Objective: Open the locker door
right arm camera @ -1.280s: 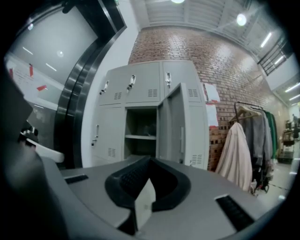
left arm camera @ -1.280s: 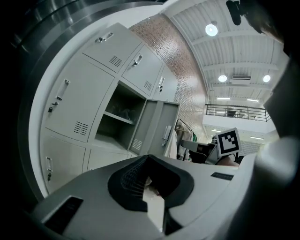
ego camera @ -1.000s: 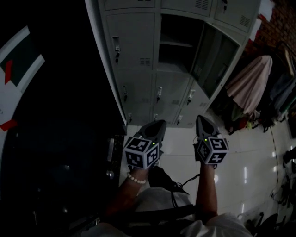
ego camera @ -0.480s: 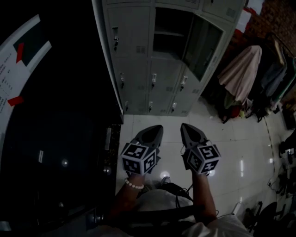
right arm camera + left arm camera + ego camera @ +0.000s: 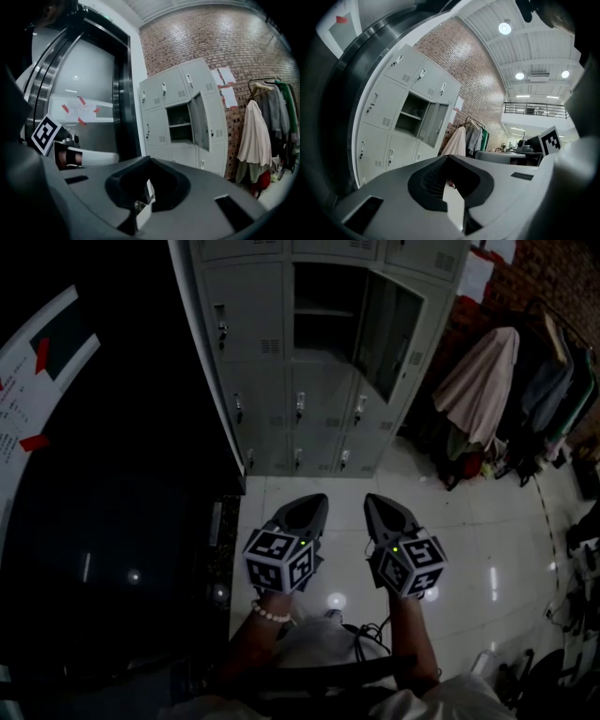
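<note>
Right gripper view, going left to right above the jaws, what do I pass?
Marker cube → taped notice → dark door frame → locker bank → open locker door → pale hanging coat.

Head view looks steeply down; both gripper views look forward from well back; all share the grey metal locker bank (image 5: 314,395)

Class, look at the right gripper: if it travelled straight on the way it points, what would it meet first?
Most likely the grey locker bank, around its lower closed doors under the open compartment. Only floor shows between it and the right gripper, though depth is hard to judge.
</note>
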`<state>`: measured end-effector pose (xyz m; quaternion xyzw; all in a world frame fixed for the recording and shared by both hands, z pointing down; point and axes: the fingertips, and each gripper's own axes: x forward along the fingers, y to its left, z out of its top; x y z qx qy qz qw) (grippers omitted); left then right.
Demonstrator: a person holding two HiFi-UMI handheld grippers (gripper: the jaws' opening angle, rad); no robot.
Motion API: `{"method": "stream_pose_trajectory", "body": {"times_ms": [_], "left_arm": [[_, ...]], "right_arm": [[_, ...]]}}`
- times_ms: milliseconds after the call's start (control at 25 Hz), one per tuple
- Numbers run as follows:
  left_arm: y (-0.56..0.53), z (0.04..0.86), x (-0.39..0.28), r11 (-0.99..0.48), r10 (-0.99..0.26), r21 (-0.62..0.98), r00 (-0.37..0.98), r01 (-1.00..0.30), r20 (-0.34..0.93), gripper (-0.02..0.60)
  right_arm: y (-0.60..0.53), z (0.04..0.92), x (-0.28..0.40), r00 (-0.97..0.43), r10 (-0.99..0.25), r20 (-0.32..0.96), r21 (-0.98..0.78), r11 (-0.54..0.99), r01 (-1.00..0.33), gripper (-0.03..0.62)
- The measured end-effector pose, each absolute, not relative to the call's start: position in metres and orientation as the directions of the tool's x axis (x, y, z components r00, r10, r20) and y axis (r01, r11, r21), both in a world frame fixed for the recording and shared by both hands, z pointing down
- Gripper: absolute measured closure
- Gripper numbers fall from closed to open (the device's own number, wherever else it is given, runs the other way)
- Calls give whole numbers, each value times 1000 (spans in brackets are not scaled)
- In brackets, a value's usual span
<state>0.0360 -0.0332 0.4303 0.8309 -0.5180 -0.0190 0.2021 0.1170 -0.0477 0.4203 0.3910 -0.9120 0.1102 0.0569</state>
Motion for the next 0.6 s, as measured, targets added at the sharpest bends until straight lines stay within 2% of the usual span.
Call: {"method": "stream_pose_trajectory", "body": {"times_ms": [600], "left_arm": [[-26,423,58,-370,-879,338,444,-866,176,583]], "right_arm": [[-43,411,134,-706,-688,169,-152,690,-708,591]]}}
